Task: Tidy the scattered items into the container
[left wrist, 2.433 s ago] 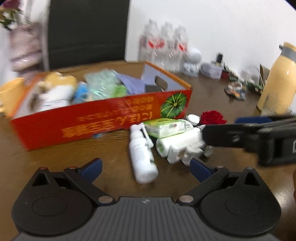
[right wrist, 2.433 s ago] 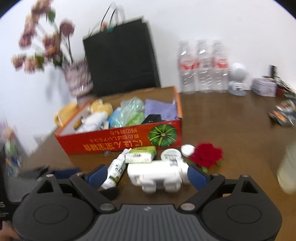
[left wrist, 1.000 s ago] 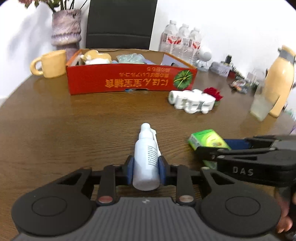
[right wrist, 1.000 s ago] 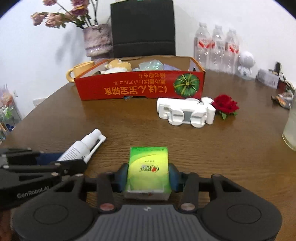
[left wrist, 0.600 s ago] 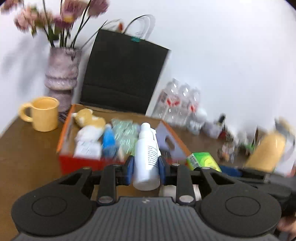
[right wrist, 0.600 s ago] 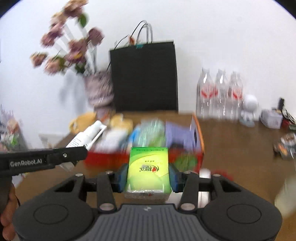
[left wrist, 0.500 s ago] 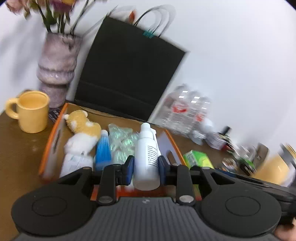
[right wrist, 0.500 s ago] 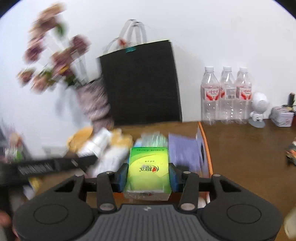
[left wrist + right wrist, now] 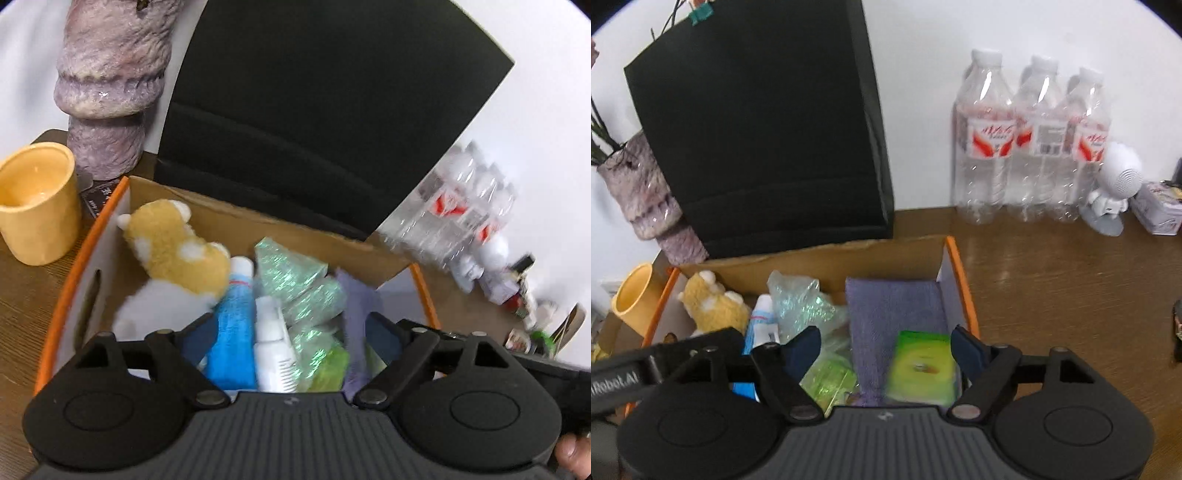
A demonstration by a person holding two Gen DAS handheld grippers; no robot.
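your left gripper and right gripper both hang jaws apart over the box, letting go so each item lands inside. the white spray bottle lies between blue tube and crinkly bags; the green packet rests on purple cloth. motion blur smears the packet's print, and the box's near wall is hidden.

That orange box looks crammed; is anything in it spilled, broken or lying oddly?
Nothing spilled or broken. The orange box is just a loose jumble: the white spray bottle lies slanted beside the blue tube, and the green tissue pack sits tilted on the purple cloth.
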